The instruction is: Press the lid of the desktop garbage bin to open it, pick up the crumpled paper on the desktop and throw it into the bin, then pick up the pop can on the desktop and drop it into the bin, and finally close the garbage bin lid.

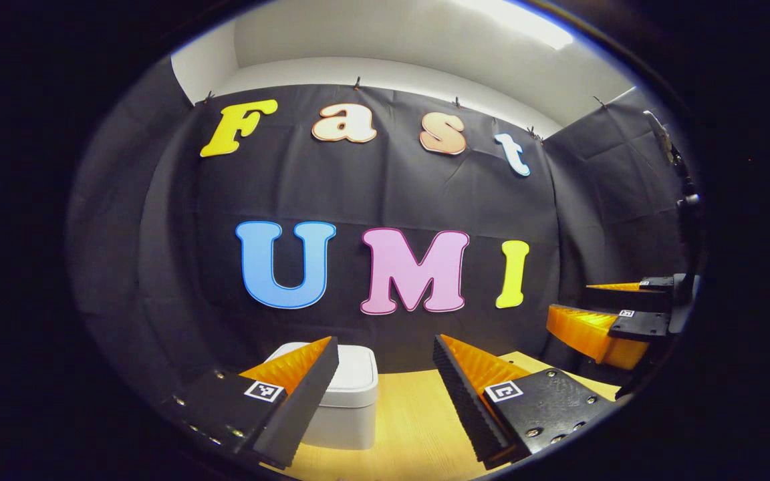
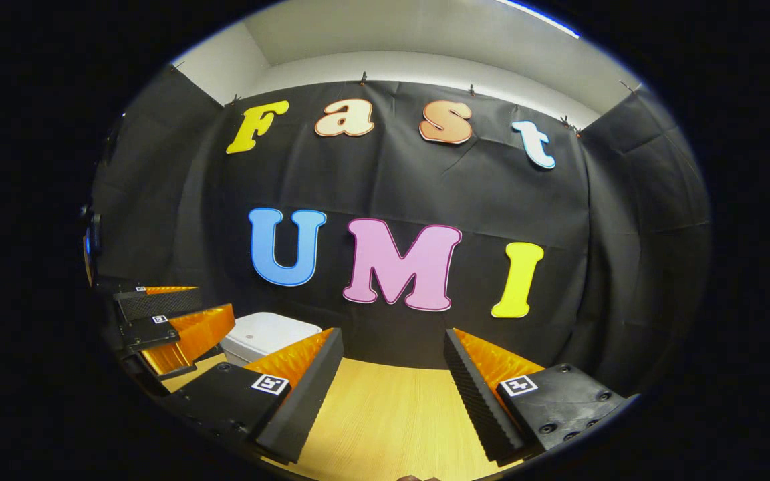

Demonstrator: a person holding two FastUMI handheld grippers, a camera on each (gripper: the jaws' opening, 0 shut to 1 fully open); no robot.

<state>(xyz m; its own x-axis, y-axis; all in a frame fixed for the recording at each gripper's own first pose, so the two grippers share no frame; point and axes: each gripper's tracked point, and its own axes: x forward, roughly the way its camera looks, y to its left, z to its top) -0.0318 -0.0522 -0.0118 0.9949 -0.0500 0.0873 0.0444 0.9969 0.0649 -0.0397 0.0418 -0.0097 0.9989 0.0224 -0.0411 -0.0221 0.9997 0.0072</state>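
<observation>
Left gripper view: left gripper (image 1: 385, 357) held above the wooden desktop (image 1: 412, 427), fingers spread wide with nothing between them. White garbage bin (image 1: 351, 401) standing on the desktop just ahead, partly hidden behind the finger at the lower left of this view. Lid (image 1: 358, 374) lying flat and closed on top of the bin. Right gripper (image 1: 599, 314) seen at the far right edge, raised over the desktop, its two fingers apart and holding nothing, pointing toward the middle of the scene. Black cloth wall (image 1: 385, 187) hanging behind the bin.

Right gripper view: right gripper (image 2: 392, 351) also held over the desktop (image 2: 385, 414), fingers spread wide, only bare wood visible in the gap. Garbage bin (image 2: 265, 334) seen at the lower left, near the back wall, half covered by the finger at the lower left of this view; lid down. Left gripper (image 2: 178, 310) seen at the far left edge, just beside the bin, fingers apart, not touching it as far as can be told.

Crumpled paper and pop can: cannot tell where on the desktop.
</observation>
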